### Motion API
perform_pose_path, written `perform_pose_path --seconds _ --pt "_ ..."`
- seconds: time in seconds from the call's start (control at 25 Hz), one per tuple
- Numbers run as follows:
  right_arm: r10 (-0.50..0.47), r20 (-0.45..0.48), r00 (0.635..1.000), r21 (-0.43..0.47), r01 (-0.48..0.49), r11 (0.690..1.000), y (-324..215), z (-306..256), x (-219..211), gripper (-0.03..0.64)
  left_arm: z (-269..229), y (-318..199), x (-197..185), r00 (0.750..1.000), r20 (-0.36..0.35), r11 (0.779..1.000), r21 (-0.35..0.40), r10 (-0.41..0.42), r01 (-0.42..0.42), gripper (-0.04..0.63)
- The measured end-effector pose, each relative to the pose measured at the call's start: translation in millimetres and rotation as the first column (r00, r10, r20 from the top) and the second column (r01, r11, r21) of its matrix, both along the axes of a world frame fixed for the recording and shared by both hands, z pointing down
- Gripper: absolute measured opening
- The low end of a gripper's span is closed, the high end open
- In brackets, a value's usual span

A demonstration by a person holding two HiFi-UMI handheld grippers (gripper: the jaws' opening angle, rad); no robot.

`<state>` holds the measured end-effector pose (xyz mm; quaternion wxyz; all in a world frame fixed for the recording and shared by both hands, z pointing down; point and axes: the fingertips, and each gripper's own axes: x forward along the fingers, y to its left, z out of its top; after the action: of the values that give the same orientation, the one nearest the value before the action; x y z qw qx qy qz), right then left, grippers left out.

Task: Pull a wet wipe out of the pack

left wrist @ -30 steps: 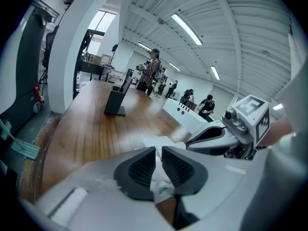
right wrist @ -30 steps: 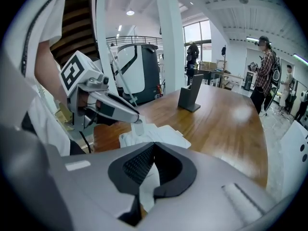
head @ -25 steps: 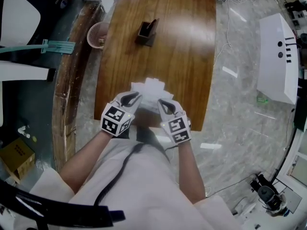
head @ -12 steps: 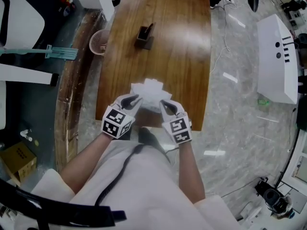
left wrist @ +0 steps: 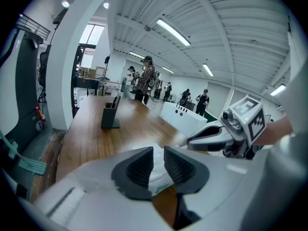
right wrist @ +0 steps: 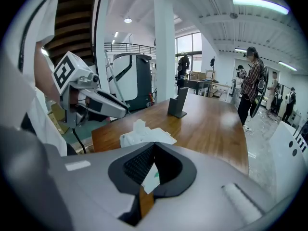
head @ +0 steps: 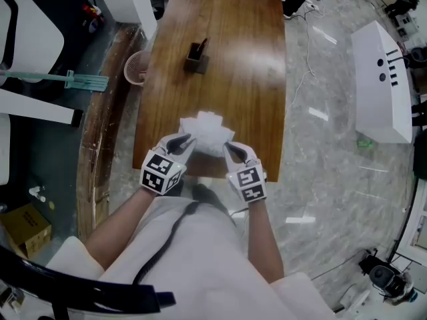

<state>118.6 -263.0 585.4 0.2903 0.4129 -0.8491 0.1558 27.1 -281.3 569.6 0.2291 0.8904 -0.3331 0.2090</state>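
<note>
Nearest: person's white shirt [head: 193,259], both forearms reaching to the near edge of the table [head: 247,72]. Cardboard carton [head: 27,224] on the floor at the person's left.

Left tongs [left wrist: 158,151] and right tongs [right wrist: 154,148] sit side by side at that edge, tips angled down and in toward each other. Both tips are at the wipe pack [head: 208,131], which is over the near end of the table, just inside the edge, between the two tongs. Can't tell if it rests on the wood or is slightly lifted.

Left tongs: narrow gap, pads [left wrist: 140,170] not meeting; jaws have just been opening. White pack film with a green-printed corner shows in the gap and below it. Can't see the pads pressing on it.

Right tongs: closed to a sliver, pinching a white edge of the wipe pack with a green mark on it. Beyond the jaws the rest of the pack looks crumpled, with white sheet bunched up on top.

Further along the table: dark pen holder [head: 195,57], upright, well apart from the pack, with something thin and dark sticking out of it.

Off the table's left side: pink mesh basket [head: 135,66] just beside the table edge, and a green-headed mop [head: 83,81] lying flat further left. Right of the table, well apart: white box [head: 381,79] on the grey floor [head: 320,165].

Far background of the gripper views: several people [left wrist: 144,78] standing.
</note>
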Motion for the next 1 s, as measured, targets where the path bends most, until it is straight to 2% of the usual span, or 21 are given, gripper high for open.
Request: perform_pose_path --seconds 0.44,1.0 --pt "0.027 0.01 1.0 0.053 -0.027 0.998 3 -21 9 0.009 -15 1 0 1.0 0.0 0.999 0.04 -0.01 0.01 0.078" --pt "0.077 0.062 0.995 0.17 -0.087 0.982 1 -67 14 0.009 -41 2 -4 1.0 -0.019 0.995 0.094 -0.019 0.021 0.077"
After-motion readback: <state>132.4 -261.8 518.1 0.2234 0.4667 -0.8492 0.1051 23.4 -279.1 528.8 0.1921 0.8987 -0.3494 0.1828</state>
